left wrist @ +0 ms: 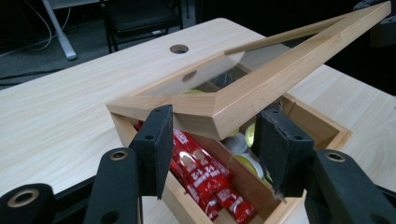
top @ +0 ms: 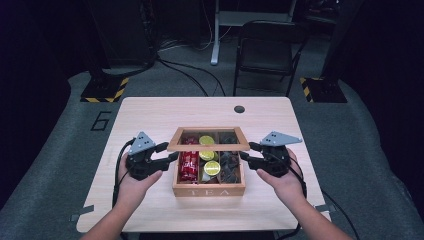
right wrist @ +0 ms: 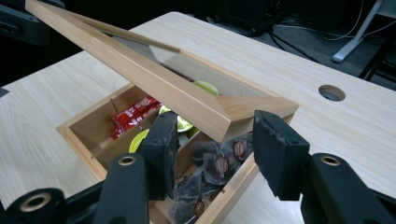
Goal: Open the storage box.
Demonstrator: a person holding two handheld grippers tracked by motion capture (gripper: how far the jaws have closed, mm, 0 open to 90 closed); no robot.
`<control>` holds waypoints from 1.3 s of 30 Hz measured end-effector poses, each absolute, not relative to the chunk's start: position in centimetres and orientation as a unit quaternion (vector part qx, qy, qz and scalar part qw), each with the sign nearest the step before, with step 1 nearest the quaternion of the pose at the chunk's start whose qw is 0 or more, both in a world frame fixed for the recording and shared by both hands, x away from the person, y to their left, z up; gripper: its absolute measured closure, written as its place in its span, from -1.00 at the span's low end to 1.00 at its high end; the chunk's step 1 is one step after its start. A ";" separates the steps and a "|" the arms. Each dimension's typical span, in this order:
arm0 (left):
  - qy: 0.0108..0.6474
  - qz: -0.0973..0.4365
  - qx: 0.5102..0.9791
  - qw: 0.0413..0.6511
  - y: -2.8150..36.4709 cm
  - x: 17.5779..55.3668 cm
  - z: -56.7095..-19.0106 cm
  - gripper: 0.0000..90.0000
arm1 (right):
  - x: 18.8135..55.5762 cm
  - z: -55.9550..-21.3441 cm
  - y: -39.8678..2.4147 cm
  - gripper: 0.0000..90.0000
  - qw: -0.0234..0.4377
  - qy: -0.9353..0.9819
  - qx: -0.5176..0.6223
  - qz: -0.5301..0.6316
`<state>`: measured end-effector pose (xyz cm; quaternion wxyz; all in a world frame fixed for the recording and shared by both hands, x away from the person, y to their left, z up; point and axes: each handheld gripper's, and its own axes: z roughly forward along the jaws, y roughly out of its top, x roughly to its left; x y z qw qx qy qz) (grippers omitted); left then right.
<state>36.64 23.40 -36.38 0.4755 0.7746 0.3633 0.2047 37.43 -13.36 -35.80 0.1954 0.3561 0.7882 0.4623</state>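
You held the lid [top: 208, 146] of the wooden tea box [top: 208, 190] up at an angle, one corner in each tool. The lid was a pale wood frame around a clear pane, mitred at the corners, hinged or resting along the box's far edge with its near edge raised. The box sat near the middle of the light wooden table [top: 150, 112], its front wall stamped with the letters "TEA".

Your left gripper [top: 170, 154] had its jaws set around the lid's left front corner, and in the left gripper view [left wrist: 212, 135] the black pads stood either side of that corner; I couldn't tell whether both pressed on the wood. Your right gripper [top: 246, 152] did likewise at the right front corner [right wrist: 212, 135], again with contact unclear.

Inside, three compartments showed. The left one held red sachets [left wrist: 205, 175] with white lettering too blurred to read. The middle held round yellow-green capsules [top: 211, 167]. The right held dark, crinkled packets [right wrist: 219, 163] bearing a small round red emblem, its writing illegible.
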 end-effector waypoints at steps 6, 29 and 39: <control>0.359 0.217 0.776 0.471 23.2 37.6 -35.0 0.10 | 38.5 -34.5 -13.4 0.14 0.193 0.785 0.360 0.465; 0.366 0.234 0.767 0.471 23.0 40.6 -32.0 0.15 | 41.7 -32.2 -12.6 0.15 0.221 0.782 0.365 0.455; 0.376 0.229 0.760 0.478 23.1 42.0 -31.2 0.18 | 43.5 -32.7 -12.3 0.19 0.236 0.793 0.364 0.427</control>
